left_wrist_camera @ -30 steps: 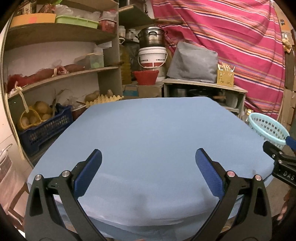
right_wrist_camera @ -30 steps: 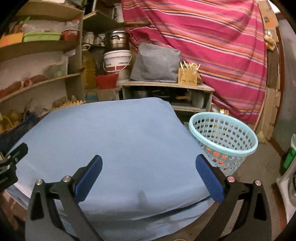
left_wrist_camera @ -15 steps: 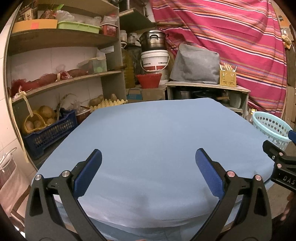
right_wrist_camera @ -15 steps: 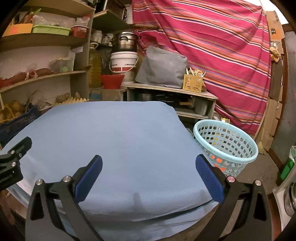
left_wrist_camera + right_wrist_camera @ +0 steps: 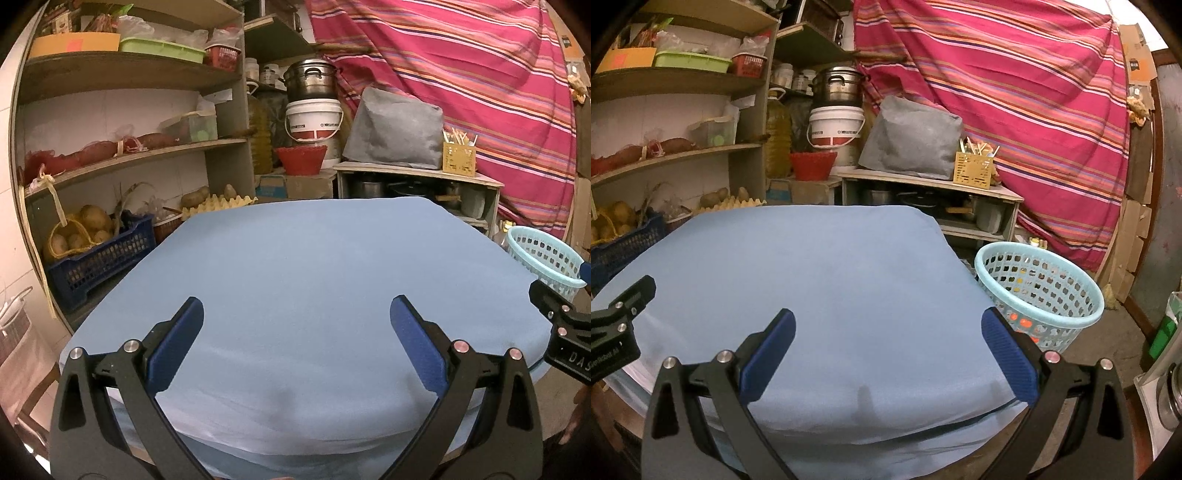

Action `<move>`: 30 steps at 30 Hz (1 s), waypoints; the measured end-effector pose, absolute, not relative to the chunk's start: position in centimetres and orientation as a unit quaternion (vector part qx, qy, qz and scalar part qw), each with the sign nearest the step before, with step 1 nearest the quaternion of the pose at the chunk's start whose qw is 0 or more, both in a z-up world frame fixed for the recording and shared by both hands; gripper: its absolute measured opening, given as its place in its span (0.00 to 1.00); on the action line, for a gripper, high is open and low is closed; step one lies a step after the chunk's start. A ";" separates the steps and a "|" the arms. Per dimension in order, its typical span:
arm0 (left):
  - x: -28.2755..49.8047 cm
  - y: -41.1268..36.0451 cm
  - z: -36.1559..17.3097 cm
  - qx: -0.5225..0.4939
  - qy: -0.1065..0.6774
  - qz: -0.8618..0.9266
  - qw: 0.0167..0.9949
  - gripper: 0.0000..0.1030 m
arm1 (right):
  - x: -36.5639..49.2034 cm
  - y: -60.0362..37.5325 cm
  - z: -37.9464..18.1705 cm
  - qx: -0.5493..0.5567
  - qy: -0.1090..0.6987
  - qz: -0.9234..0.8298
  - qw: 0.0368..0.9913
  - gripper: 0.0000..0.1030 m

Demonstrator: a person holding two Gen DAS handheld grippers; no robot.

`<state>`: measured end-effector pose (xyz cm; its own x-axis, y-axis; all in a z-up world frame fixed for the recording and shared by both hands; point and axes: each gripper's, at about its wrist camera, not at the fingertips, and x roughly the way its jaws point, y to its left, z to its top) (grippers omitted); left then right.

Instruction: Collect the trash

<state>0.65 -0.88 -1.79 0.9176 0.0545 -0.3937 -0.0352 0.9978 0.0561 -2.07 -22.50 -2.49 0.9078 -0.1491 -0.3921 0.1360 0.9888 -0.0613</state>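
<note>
A light blue plastic basket (image 5: 1039, 291) stands on the floor to the right of the table; orange and pale bits show through its holes. It also shows in the left wrist view (image 5: 543, 258). The table is covered by a blue cloth (image 5: 314, 280), also in the right wrist view (image 5: 820, 280); no loose trash shows on it. My left gripper (image 5: 295, 328) is open and empty over the table's near edge. My right gripper (image 5: 886, 332) is open and empty over the near right part. Each gripper's body shows at the edge of the other's view.
Wooden shelves (image 5: 122, 155) with tubs and produce stand at the left, with a blue crate (image 5: 99, 258) of potatoes below. A low wooden stand (image 5: 923, 184) with a grey bag, buckets and pots is behind the table. A striped curtain (image 5: 1015, 92) hangs at the right.
Both grippers have pulled back and tilted up a little, so the table looks farther and more of the shelves shows. Both stay open and empty.
</note>
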 end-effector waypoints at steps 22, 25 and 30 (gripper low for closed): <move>1.8 0.2 -2.5 0.007 0.219 0.006 0.976 0.95 | -2.3 -20.7 -2.2 -0.037 0.190 -0.070 0.979 0.95; 1.7 0.1 -2.7 0.009 0.213 0.007 0.977 0.95 | -2.2 -20.7 -2.3 -0.036 0.193 -0.069 0.978 0.95; 1.2 -0.1 -2.8 0.016 0.201 0.010 0.979 0.95 | -2.2 -20.4 -2.3 -0.037 0.191 -0.069 0.978 0.95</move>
<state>1.24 -0.13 -2.80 0.9186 0.0263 -0.3942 -0.0130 0.9993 0.0363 -2.16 -20.42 -2.31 0.9175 -0.1495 -0.3685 0.1214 0.9877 -0.0984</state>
